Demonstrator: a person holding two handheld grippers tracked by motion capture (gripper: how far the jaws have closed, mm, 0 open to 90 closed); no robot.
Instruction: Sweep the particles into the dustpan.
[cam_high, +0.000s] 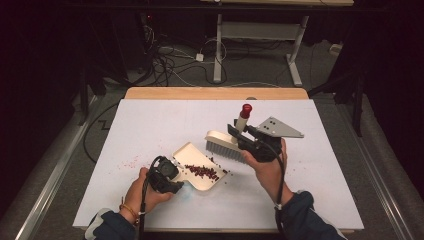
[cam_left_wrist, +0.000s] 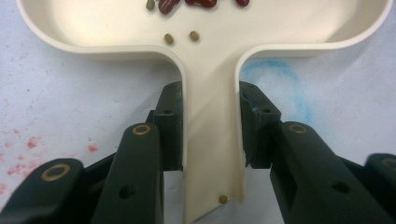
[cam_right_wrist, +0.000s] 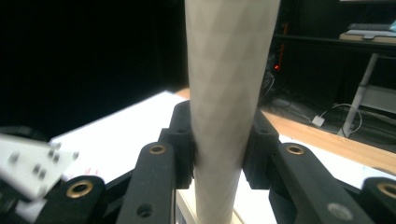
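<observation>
So the left gripper (cam_high: 172, 181) is sitting low on the white surface (cam_high: 150, 125) near its front edge, and its jaws are clamping the flat handle of the cream dustpan (cam_high: 195, 157). In the left gripper view you can see the pads pressing on both sides of that handle, with the dustpan (cam_left_wrist: 93, 28) spreading out wide just ahead of the jaws. A little heap of red beans (cam_high: 202, 172) is lying inside the pan, plus a few small olive-coloured ones (cam_left_wrist: 181, 37) near the handle's root.

The right gripper (cam_high: 240, 136) is being held up above the surface, just right of the pan, and its jaws are clamping the pale, faceted handle of a hand brush (cam_high: 225, 142). The red-capped end of the handle is pointing up and away, and the bristles are hanging down just beside the pan's far right edge.

Some reddish specks (cam_high: 127, 163) are lying scattered on the surface left of the pan.
</observation>
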